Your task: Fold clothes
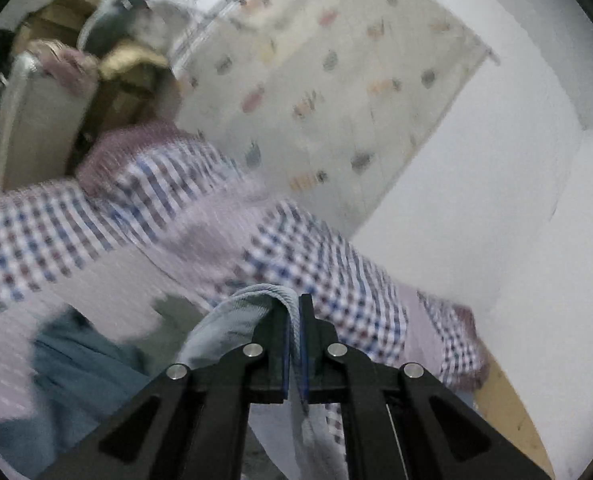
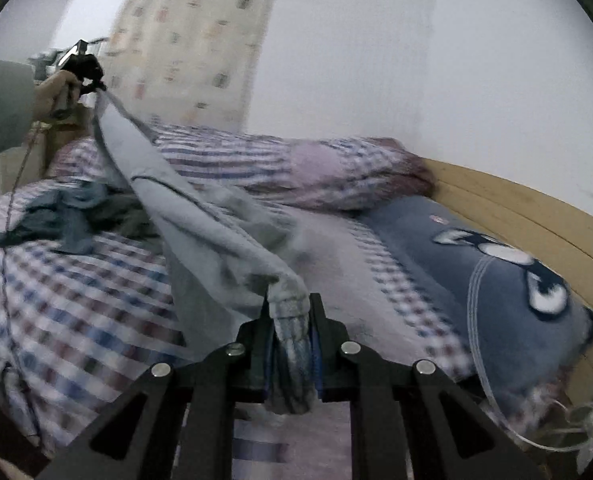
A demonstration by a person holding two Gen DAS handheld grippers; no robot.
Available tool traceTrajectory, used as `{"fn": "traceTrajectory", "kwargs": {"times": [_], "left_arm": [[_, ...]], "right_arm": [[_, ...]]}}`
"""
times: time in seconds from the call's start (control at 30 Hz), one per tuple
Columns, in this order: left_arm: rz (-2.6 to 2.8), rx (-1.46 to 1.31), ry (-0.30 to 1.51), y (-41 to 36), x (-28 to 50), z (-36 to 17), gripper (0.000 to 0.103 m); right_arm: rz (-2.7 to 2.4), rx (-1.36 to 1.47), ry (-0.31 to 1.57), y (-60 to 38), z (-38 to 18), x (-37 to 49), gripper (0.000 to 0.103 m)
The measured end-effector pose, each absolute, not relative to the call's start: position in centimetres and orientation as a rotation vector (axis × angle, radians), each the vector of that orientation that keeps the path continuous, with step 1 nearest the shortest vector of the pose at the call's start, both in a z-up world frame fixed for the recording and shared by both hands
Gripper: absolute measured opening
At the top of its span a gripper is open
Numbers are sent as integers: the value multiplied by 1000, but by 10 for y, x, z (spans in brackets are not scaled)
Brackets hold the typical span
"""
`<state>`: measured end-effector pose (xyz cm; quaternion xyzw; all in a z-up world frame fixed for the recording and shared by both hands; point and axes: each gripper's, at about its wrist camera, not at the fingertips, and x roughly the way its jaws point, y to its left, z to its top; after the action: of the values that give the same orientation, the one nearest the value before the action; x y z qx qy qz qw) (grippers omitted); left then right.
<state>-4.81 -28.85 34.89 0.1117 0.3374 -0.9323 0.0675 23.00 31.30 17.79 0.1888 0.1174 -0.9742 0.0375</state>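
Both grippers [image 2: 291, 312] clamp grey garment [image 2: 200, 216]; teal clothes [image 2: 56, 216], prob. 2, on bed [image 2: 76, 292].

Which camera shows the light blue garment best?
The right wrist view: the light blue garment stretches from the right gripper to the left gripper. The left wrist view shows only its pinched edge.

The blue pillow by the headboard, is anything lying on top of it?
No, the blue pillow lies bare beside the wooden headboard.

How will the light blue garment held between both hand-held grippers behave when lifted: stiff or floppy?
Probably floppy: the light blue garment sags and creases between the left hand-held gripper and right hand-held gripper. Likely light; its bunched edge seems securely pinched.
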Motion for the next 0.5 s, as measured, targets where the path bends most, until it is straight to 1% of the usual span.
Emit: {"fn": "traceTrajectory", "kwargs": {"times": [0.07,0.13,0.17,0.27,0.3,0.37,0.43,0.5], "left_arm": [[-2818,241,983,-318,2,352,2],[-2807,199,968,-346,50,342,2],[-2787,208,961,-362,75,329,2],[-2721,341,901,-396,116,279,2],[-2694,394,907,-403,125,258,2],[-2634,486,960,-419,142,212,2],[-2579,530,1047,-428,159,172,2],[-2535,554,1126,-437,174,138,3]], "right_arm": [[-2894,587,391,282,175,235,15],[-2803,610,426,257,168,241,15],[-2750,634,450,245,161,244,15],[-2590,702,516,208,142,256,14],[-2534,732,542,197,134,259,14],[-2454,789,620,180,119,265,14],[-2424,796,679,169,116,268,15],[-2404,812,704,162,115,268,15]]}}
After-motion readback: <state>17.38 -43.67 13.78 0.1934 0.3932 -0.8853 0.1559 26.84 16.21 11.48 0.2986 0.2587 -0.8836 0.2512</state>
